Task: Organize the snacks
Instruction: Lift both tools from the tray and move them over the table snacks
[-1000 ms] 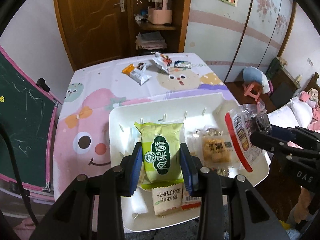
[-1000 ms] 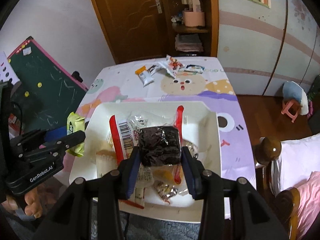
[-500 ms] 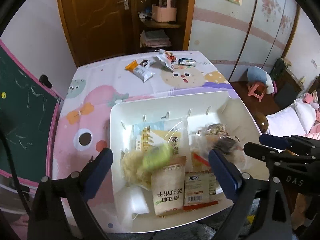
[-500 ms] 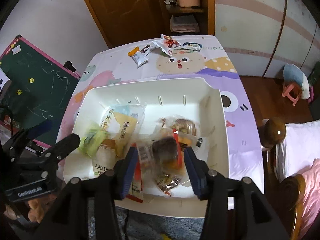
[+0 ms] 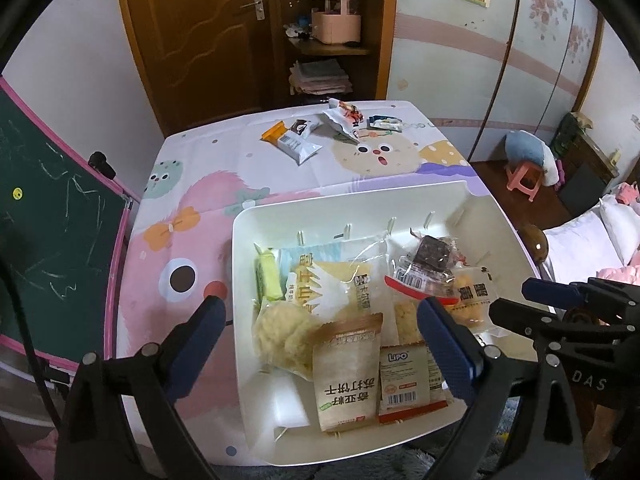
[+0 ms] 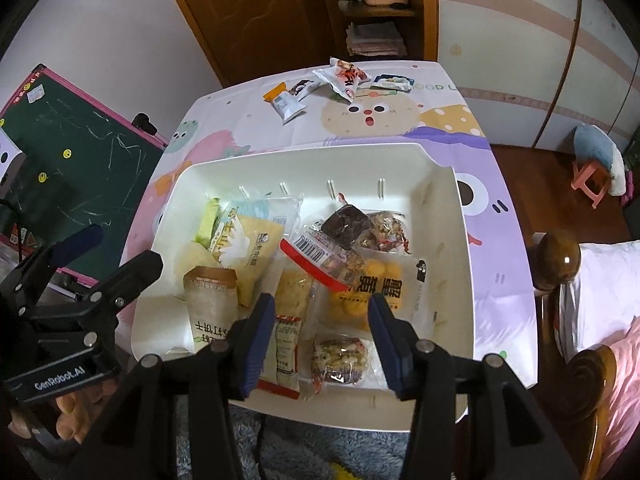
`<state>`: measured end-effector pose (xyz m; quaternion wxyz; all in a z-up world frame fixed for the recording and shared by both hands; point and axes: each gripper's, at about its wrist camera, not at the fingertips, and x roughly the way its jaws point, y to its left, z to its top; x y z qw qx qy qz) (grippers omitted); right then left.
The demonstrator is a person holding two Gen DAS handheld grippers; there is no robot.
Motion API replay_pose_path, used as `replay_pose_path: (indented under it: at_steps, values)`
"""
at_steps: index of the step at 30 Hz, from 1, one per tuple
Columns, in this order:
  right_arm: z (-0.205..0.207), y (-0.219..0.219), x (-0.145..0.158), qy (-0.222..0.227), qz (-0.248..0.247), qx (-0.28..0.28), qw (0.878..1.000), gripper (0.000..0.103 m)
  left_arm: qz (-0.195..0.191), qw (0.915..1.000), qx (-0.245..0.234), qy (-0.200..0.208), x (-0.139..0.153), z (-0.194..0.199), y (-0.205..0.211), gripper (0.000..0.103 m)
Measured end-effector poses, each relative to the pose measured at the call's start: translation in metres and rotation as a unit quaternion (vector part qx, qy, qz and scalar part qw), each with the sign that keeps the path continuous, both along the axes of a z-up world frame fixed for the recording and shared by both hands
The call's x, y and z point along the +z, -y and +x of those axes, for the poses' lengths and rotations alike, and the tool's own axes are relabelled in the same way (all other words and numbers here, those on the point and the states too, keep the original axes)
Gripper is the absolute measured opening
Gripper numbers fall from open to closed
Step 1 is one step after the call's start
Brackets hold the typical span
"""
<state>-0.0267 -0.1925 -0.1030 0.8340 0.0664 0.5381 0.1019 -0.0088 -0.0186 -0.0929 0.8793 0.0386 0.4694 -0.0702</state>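
We hold two grippers over a white bin at the near edge of a table with a cartoon tablecloth. The left gripper hangs spread wide and empty above the bin's left half; the right gripper is parted and empty too, grasping nothing. A green packet and a dark brownie packet lie loose among the snacks in the bin, so this drop looks finished. Several packets remain near the table's far edge; next we likely reach past the bin's far wall for one.
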Motion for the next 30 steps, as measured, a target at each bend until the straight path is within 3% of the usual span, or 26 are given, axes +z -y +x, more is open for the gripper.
replay_pose_path:
  at_steps: [13,17,24,30]
  values:
    - [0.001,-0.002,-0.005,-0.007,0.004,0.001,1.000,0.049,0.005,1.0000,0.005,-0.001,-0.004,0.004,-0.002,0.096]
    - [0.007,0.000,0.001,0.007,-0.001,0.002,1.000,0.049,0.009,0.9998,0.010,0.015,0.007,0.015,-0.007,0.096]
    - [0.046,0.008,0.048,0.075,-0.050,0.009,0.996,0.049,0.009,0.9979,0.025,0.060,0.065,0.063,-0.019,0.096]
    - [0.113,0.022,0.122,0.157,-0.099,0.013,0.983,0.049,0.002,0.9949,0.035,0.095,0.127,0.125,-0.022,0.096]
